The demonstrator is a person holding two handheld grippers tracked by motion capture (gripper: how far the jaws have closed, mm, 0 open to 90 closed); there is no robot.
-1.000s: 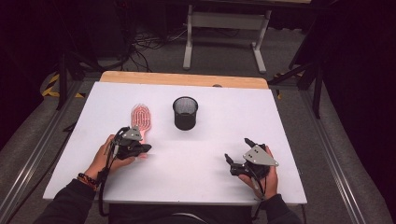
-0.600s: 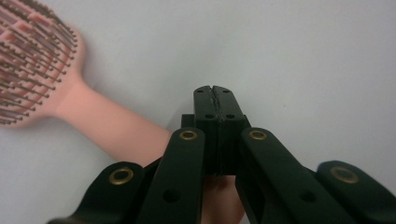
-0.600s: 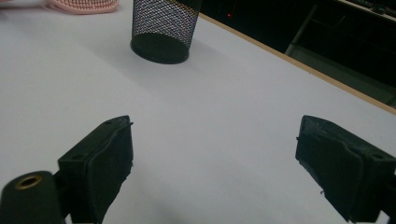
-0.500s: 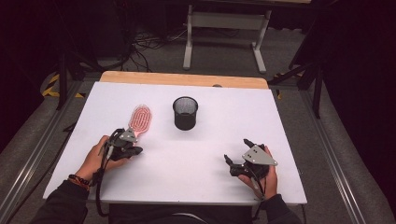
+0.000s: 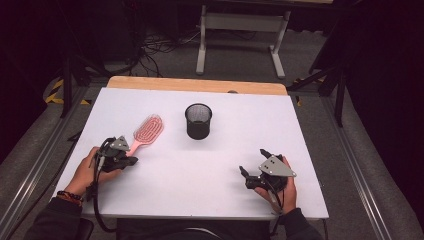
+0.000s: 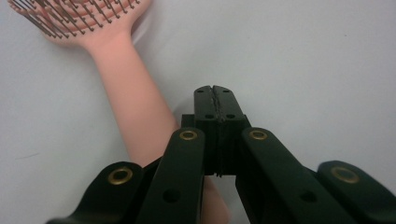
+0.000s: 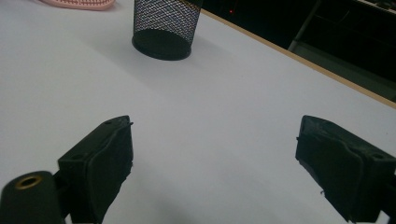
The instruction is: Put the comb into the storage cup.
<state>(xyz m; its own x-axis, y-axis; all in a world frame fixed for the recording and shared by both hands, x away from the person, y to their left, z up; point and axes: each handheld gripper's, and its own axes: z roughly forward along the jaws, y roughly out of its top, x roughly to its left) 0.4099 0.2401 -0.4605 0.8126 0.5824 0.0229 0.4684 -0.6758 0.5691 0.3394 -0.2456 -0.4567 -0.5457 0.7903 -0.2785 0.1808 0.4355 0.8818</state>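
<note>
Since a second ago, the left gripper (image 5: 131, 161) has slid back toward the table's near-left, its jaws pressed together on nothing just beside the pink plastic hairbrush's (image 5: 145, 134) handle. Bare white tabletop (image 5: 200, 170) stretches to the wide-open, empty right gripper (image 5: 245, 176); beyond stands the black mesh cup (image 5: 198, 120).

A white tabletop (image 5: 210, 185) with a light wooden strip (image 5: 197, 85) along its far edge stands on grey carpet (image 5: 240, 57). Metal rails (image 5: 357, 170) run along the floor at both sides. Beyond the far edge stands a pale metal frame (image 5: 242, 22) with two legs on flat feet, and a tangle of black cables (image 5: 160, 47) lies beside it. Yellow-and-black tape (image 5: 56, 92) marks the floor at the left. The surroundings are dark; the light falls mostly on the tabletop.
</note>
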